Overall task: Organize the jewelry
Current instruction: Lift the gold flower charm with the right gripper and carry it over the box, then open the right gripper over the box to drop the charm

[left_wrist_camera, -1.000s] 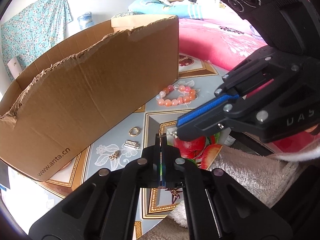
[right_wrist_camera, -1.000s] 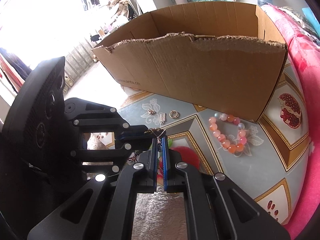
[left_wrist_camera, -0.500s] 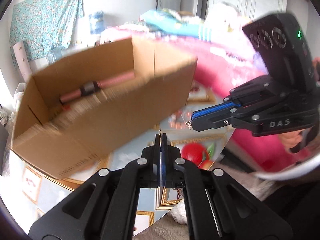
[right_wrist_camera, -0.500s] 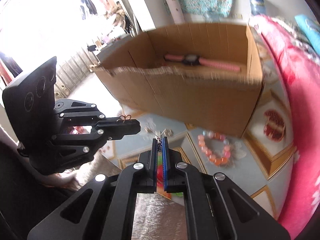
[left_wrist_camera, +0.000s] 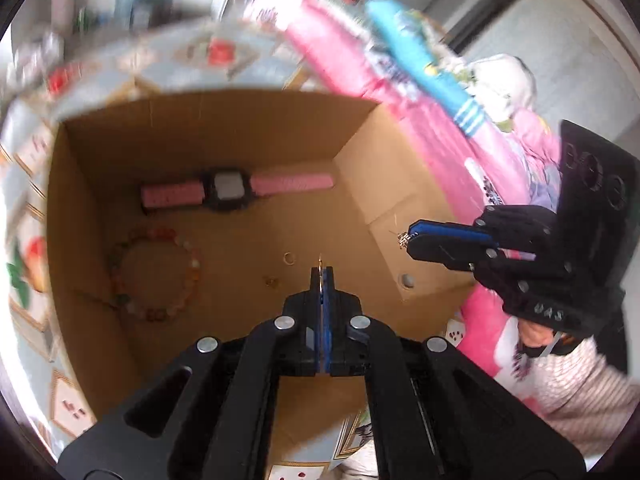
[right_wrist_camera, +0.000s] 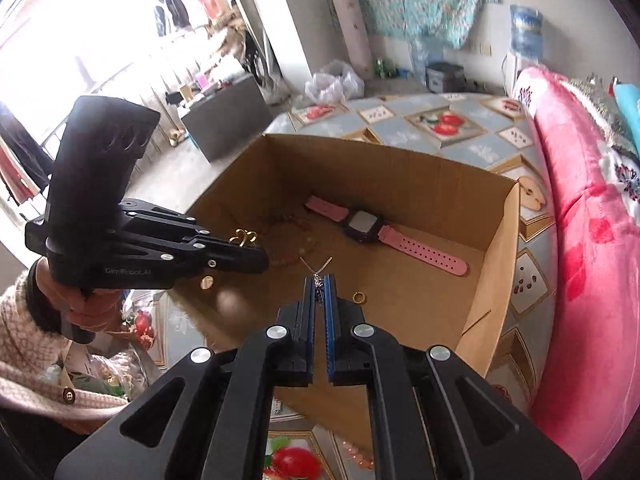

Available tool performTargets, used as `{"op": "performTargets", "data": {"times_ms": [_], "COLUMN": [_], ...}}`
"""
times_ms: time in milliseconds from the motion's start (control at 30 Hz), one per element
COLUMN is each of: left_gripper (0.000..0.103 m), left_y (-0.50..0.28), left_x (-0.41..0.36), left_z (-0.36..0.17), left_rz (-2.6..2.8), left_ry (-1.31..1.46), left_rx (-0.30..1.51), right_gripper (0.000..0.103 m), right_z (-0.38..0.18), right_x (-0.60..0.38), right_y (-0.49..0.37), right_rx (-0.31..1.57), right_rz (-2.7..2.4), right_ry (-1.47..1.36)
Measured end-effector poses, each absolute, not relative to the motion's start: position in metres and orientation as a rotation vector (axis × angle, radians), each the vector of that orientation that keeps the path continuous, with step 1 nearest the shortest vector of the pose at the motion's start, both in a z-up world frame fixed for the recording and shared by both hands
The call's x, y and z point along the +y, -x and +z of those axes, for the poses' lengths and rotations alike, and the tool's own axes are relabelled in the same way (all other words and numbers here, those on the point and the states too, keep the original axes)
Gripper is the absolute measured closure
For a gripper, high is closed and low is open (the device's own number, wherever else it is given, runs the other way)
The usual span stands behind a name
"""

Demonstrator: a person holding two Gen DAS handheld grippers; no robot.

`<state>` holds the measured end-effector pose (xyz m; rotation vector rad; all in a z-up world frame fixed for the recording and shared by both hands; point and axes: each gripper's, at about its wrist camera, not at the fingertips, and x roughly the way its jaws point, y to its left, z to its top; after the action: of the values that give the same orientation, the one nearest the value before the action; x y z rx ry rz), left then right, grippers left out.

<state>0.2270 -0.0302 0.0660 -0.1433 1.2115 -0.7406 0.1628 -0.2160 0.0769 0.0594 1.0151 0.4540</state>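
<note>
hovering over cardboard box (right_wrist_camera: 496, 240), left tongs (left_wrist_camera: 322, 269) pinching gold earring (right_wrist_camera: 243, 236); right tongs (right_wrist_camera: 319, 279) pinching silver charm (left_wrist_camera: 402, 239)

The brown corrugated cardboard box (right_wrist_camera: 496, 240) looked matt; the pink perforated watch strap (right_wrist_camera: 424, 254) rubbery; the small gold ring (right_wrist_camera: 359, 297) shiny metal.

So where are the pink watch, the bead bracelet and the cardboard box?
pink watch (left_wrist_camera: 230, 190), left wrist view, on its dark face.
bead bracelet (left_wrist_camera: 192, 276), left wrist view, on its right-hand beads.
cardboard box (right_wrist_camera: 496, 248), right wrist view, on its right wall.
</note>
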Motion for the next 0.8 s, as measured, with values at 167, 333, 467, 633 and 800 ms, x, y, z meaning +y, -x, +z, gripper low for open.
{"op": "performTargets", "data": {"times_ms": [167, 333, 467, 633, 800], "left_gripper": [0.103, 0.103, 0.094, 0.077, 0.076], "left_y": [-0.281, -0.304, -0.309, -0.307, -0.296], "left_x": [-0.04, -0.048, -0.049, -0.048, -0.05], "left_z": [0.02, -0.002, -0.016, -0.019, -0.012], "left_rz": [-0.662, -0.597, -0.545, -0.515, -0.526], "left_ry": [0.252, 0.261, 0.28, 0.295, 0.284], "left_rx": [1.438, 1.497, 1.535, 1.53, 1.507], "right_gripper": [0.098, 0.098, 0.098, 0.097, 0.097], "right_z": [0.046, 0.02, 0.013, 0.016, 0.028], "right_x": [-0.206, -0.192, -0.191, -0.195, -0.203], "right_y": [-0.221, -0.242, -0.242, -0.237, -0.227], "right_rx": [1.192, 1.292, 1.299, 1.283, 1.249], "right_rz": [0.425, 0.343, 0.295, 0.264, 0.249], "right_ry": [-0.046, 0.041, 0.065, 0.065, 0.037]}}
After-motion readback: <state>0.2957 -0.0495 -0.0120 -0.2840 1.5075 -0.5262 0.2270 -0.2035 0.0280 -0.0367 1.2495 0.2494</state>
